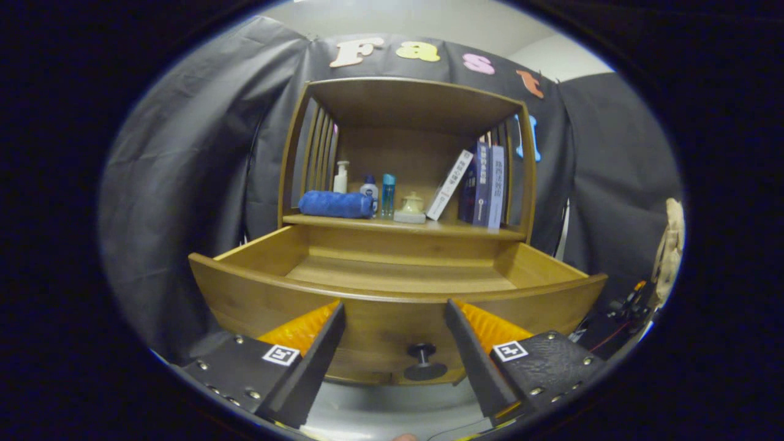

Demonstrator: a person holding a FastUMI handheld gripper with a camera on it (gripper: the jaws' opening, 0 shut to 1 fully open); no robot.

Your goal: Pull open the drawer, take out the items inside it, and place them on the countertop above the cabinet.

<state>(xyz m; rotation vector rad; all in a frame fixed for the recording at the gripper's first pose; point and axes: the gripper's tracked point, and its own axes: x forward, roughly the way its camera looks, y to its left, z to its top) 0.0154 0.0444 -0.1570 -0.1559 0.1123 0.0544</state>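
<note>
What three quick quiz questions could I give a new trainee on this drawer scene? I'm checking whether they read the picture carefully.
1. True or false: the drawer is pulled open.
2. Multiple choice: where is the drawer knob relative to the gripper? A) clamped by both fingers B) in the gap between the spread fingers, untouched C) beyond the books
3. Short answer: what lies furthest left on the countertop, beside the bottles?

Key:
1. True; its visible floor looks bare.
2. B
3. A rolled blue towel
</note>
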